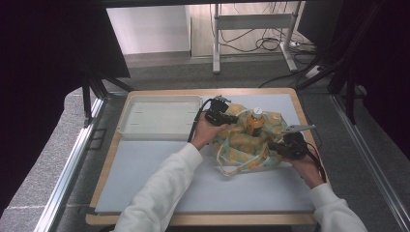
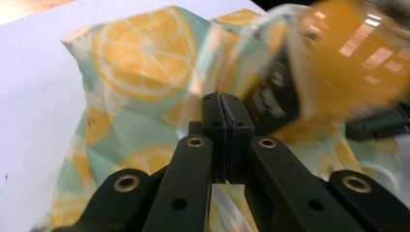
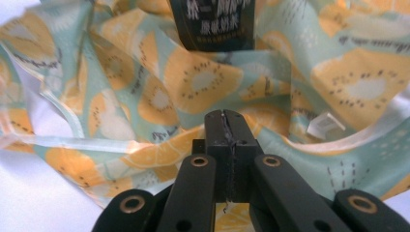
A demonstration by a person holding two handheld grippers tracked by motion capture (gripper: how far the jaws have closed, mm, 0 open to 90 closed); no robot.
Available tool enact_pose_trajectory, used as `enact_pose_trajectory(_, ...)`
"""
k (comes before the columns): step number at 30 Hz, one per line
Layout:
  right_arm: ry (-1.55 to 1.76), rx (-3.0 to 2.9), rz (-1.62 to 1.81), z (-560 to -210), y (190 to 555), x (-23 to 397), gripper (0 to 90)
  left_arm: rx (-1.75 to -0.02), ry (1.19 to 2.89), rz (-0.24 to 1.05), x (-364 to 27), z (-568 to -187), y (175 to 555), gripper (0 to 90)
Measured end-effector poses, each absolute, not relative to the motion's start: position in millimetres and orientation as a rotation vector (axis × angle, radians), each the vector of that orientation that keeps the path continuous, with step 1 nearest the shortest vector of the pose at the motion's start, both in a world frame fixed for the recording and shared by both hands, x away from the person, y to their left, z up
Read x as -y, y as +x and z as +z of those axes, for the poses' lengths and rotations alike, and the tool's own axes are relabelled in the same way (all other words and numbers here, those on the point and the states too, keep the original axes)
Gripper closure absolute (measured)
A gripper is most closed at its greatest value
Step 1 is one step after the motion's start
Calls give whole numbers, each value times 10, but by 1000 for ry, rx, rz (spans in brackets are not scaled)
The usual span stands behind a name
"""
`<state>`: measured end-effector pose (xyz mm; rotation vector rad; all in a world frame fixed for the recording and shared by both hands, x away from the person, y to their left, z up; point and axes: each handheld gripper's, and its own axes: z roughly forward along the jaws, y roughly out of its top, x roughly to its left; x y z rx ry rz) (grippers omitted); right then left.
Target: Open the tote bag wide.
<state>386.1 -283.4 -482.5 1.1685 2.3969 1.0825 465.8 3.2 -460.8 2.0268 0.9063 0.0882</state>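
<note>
The tabletop (image 1: 145,169) carries a white tray (image 1: 159,116) at its far left corner, and over toward the right edge lies a citrus-print cloth bag (image 1: 244,145), crumpled and spread open, its white cord handles trailing toward the near edge. Standing in the bag's folds is an orange bottle (image 1: 255,123), upright, its long axis vertical and its white cap pointing up. The left gripper (image 1: 227,117) sits at the bag's far left side, its jaws fully closed, with a pinch of the printed fabric seemingly caught between them. The right gripper (image 1: 275,146) is at the bag's right side, jaws likewise pressed together on the cloth, the bottle's dark label just ahead in the right gripper view.
</note>
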Motion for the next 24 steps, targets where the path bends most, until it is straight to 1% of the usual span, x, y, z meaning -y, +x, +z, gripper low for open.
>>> enact_pose_trajectory(11, 1153, -2371, 1119, -4724, 3808, 2852, 892, -858, 2010, 88, -306, -4542, 4258, 877)
enact_pose_trajectory(17, 1156, -2365, 1129, -4696, 3797, 2871, 892, -855, 2003, 76, -492, -4609, 4105, 840)
enact_pose_trajectory(20, 1157, -2361, 1133, -4690, 3796, 2877, 891, -857, 1987, 78, -580, -4632, 4023, 774)
enact_pose_trajectory(24, 1152, -2359, 1134, -4683, 3797, 2886, 888, -852, 1979, 107, -699, -4659, 3893, 628)
